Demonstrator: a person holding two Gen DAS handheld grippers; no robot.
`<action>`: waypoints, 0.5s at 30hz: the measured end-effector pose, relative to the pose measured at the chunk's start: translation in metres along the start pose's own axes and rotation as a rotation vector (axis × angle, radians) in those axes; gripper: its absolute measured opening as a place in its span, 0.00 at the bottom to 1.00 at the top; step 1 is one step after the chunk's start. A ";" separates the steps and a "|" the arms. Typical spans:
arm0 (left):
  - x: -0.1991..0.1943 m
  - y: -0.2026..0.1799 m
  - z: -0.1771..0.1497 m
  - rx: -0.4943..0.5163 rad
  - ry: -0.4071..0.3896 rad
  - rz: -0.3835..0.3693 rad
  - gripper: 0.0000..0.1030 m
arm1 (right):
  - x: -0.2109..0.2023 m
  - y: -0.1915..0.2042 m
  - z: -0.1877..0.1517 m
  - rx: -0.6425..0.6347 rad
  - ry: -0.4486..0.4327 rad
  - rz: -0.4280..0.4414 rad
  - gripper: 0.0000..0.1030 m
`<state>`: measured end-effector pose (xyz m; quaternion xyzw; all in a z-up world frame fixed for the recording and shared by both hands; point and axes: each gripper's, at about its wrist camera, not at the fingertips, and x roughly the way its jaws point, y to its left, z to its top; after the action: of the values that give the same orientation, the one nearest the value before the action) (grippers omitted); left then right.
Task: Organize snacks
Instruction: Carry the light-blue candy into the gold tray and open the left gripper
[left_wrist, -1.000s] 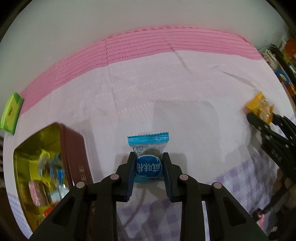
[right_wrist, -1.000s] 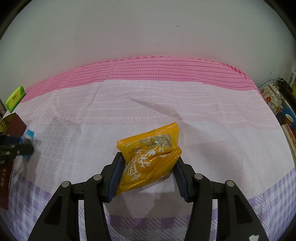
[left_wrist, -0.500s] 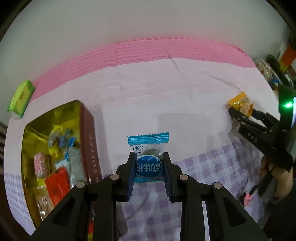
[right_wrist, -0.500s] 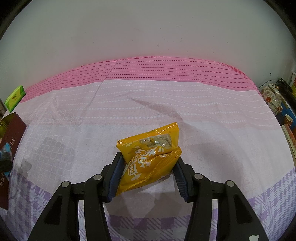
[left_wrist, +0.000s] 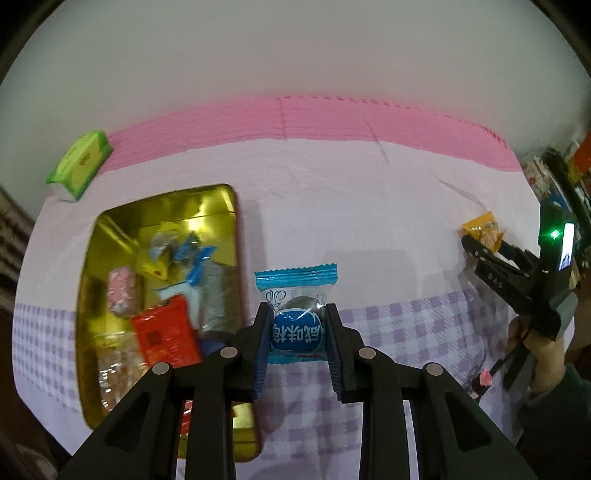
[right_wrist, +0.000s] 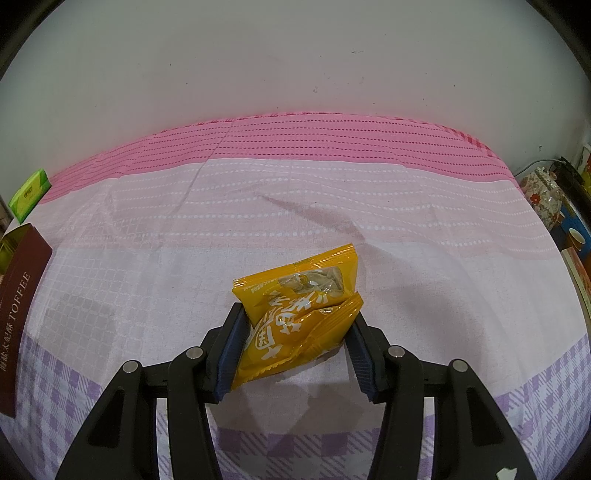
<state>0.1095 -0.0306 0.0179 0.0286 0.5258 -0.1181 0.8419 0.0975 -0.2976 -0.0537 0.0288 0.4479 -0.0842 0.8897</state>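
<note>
My left gripper (left_wrist: 297, 328) is shut on a small blue wrapped candy (left_wrist: 297, 314), held above the cloth just right of an open gold tin (left_wrist: 110, 221) that holds several wrapped snacks. In the right wrist view my right gripper (right_wrist: 295, 332) is shut on a yellow snack packet (right_wrist: 299, 314) that touches the pink and lilac tablecloth (right_wrist: 332, 206). The left wrist view also shows that right gripper (left_wrist: 480, 243) at the far right with the yellow packet (left_wrist: 482, 230) and a hand (left_wrist: 546, 354) on it. The tin's brown side (right_wrist: 18, 306) shows at the right view's left edge.
A green box (left_wrist: 79, 166) lies at the cloth's far left corner by the white wall. A patterned jar (right_wrist: 543, 195), books and cups crowd the right edge of the table. A dark wooden edge runs along the left side.
My left gripper has risen and swung left with the blue candy, so the whole gold tin has come into its view. The right gripper and yellow packet have stayed put.
</note>
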 end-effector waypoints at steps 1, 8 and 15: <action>-0.003 0.004 0.000 -0.010 -0.005 0.001 0.28 | 0.000 0.000 0.000 0.000 0.000 0.000 0.48; -0.024 0.046 -0.002 -0.082 -0.026 0.041 0.28 | 0.000 0.000 0.000 0.000 0.000 0.000 0.48; -0.036 0.092 -0.001 -0.137 -0.038 0.120 0.28 | 0.000 0.000 0.000 -0.001 0.001 0.000 0.48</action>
<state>0.1145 0.0649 0.0424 0.0005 0.5138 -0.0317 0.8573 0.0975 -0.2975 -0.0539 0.0285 0.4481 -0.0841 0.8896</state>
